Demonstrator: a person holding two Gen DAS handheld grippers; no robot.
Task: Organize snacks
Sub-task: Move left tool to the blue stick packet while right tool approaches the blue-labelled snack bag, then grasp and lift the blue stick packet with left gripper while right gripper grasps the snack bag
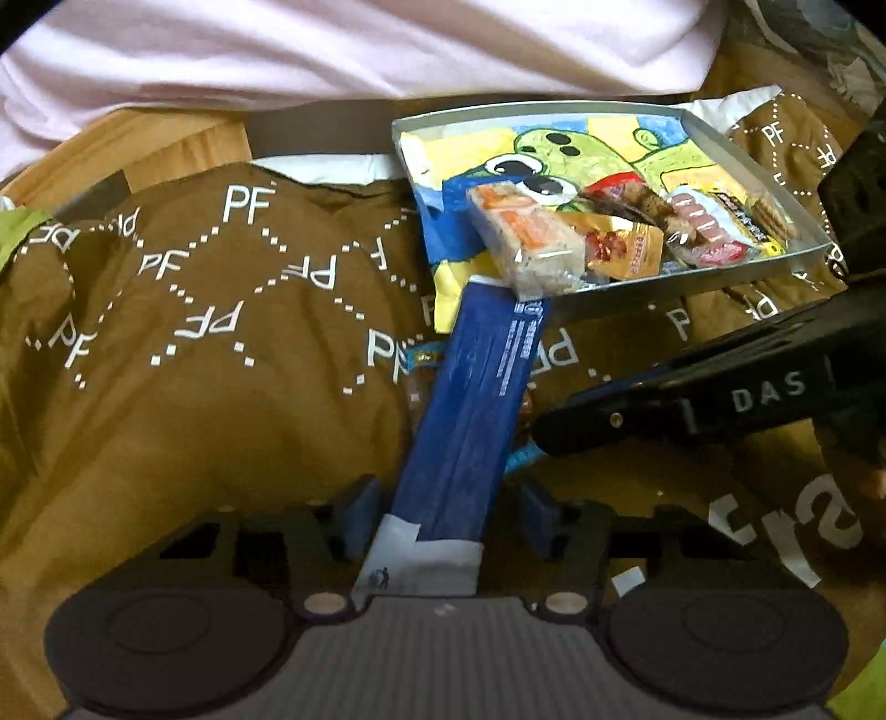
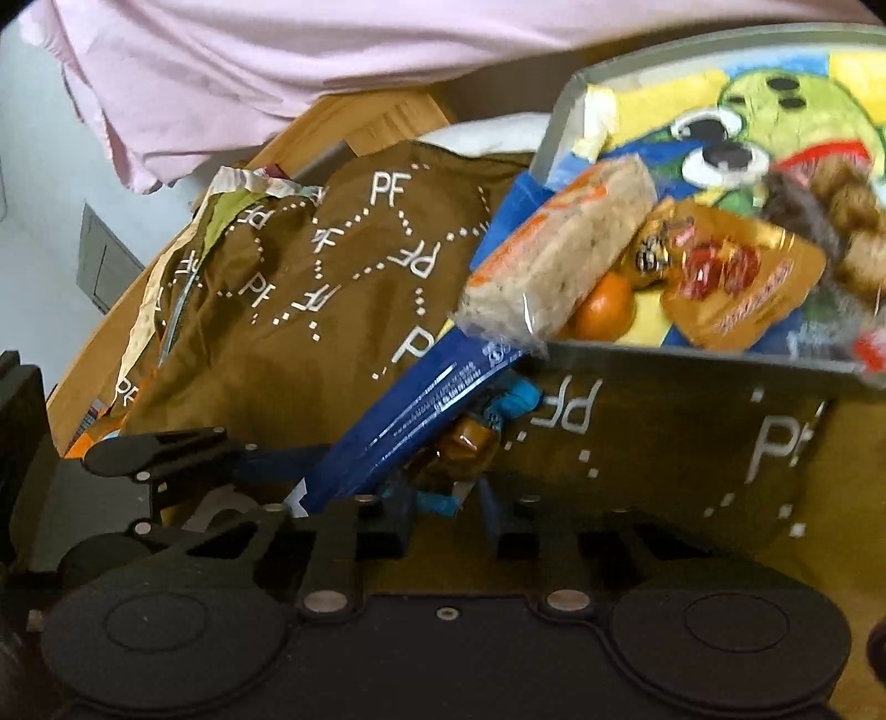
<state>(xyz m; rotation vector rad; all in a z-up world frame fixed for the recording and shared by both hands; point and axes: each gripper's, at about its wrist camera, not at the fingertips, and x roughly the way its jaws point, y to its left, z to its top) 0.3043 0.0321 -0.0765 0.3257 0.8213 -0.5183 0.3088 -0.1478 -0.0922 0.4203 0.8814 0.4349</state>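
A long blue snack pack (image 1: 470, 387) runs from between the fingers of my left gripper (image 1: 449, 501) up to the tray's near corner, where its far end sits under a pale cereal bar (image 1: 526, 243). The blue pads sit close on both sides of it. The grey tray (image 1: 720, 277), lined with a cartoon picture, also holds a gold packet (image 1: 626, 246), cookies and a sausage pack (image 1: 703, 232). My right gripper (image 2: 448, 507) is nearly closed on a brown candy with cyan twist ends (image 2: 465, 443), just under the blue pack (image 2: 410, 421). Its black finger (image 1: 581, 429) comes in from the right.
Everything lies on a brown bag printed with white PF letters (image 1: 194, 310). Pink cloth (image 1: 332, 50) fills the top of both views. A wooden surface (image 2: 365, 127) shows behind the bag, and crumpled wrappers (image 2: 238, 188) lie at its left edge.
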